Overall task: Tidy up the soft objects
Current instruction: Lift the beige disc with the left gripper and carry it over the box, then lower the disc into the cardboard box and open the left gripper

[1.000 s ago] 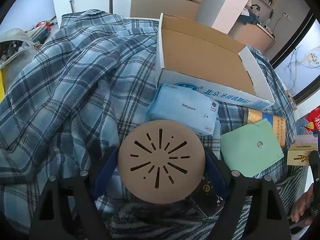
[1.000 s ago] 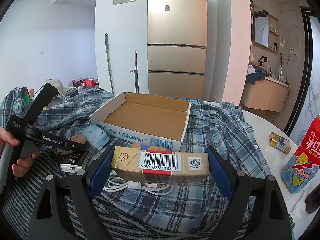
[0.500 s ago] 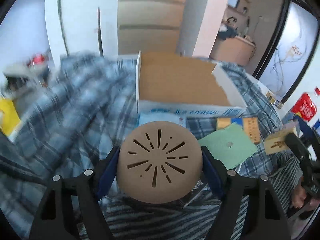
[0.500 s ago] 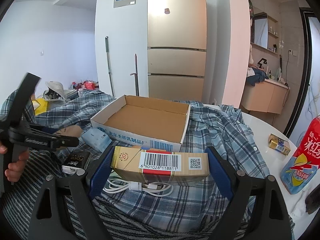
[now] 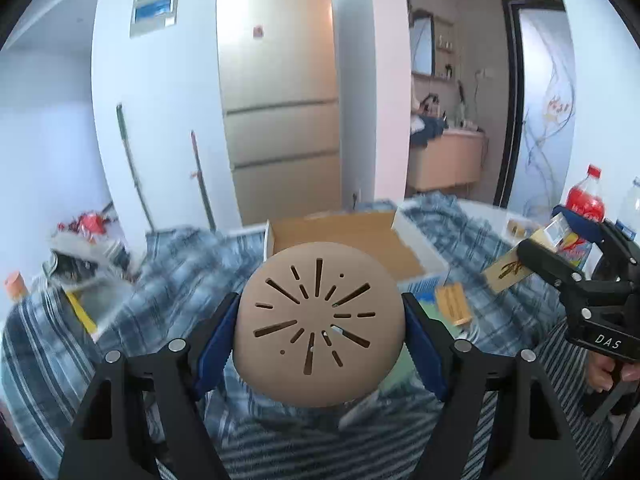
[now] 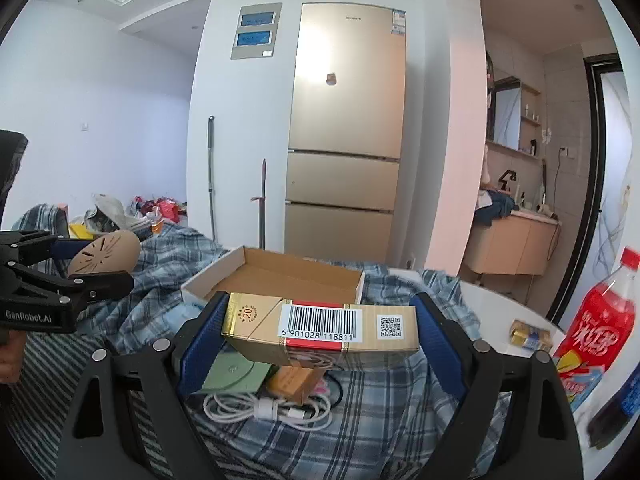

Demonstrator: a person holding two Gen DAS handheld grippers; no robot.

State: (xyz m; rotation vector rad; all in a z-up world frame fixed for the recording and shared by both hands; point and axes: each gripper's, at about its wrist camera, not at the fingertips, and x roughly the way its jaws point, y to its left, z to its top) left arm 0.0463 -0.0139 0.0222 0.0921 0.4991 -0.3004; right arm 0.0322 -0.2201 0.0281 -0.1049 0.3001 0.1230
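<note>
My left gripper (image 5: 320, 334) is shut on a round tan pad with slit cut-outs (image 5: 318, 330) and holds it raised above the plaid cloth (image 5: 168, 280); it also shows in the right wrist view (image 6: 106, 252). My right gripper (image 6: 320, 328) is shut on a gold cigarette carton with a barcode (image 6: 320, 330), held above the cloth; its end shows in the left wrist view (image 5: 508, 270). An open cardboard box (image 6: 280, 276) lies on the cloth beyond both; it also shows in the left wrist view (image 5: 344, 232).
Under the carton lie a green card (image 6: 236, 374), a small orange box (image 6: 298, 380) and a coiled white cable (image 6: 268, 406). A red soda bottle (image 6: 596, 320) and a small gold pack (image 6: 530, 334) stand on the white table at right.
My left gripper has lifted and tilted up with the tan pad, so its view now shows the room instead of the tabletop. The right gripper has risen slightly with the carton.
</note>
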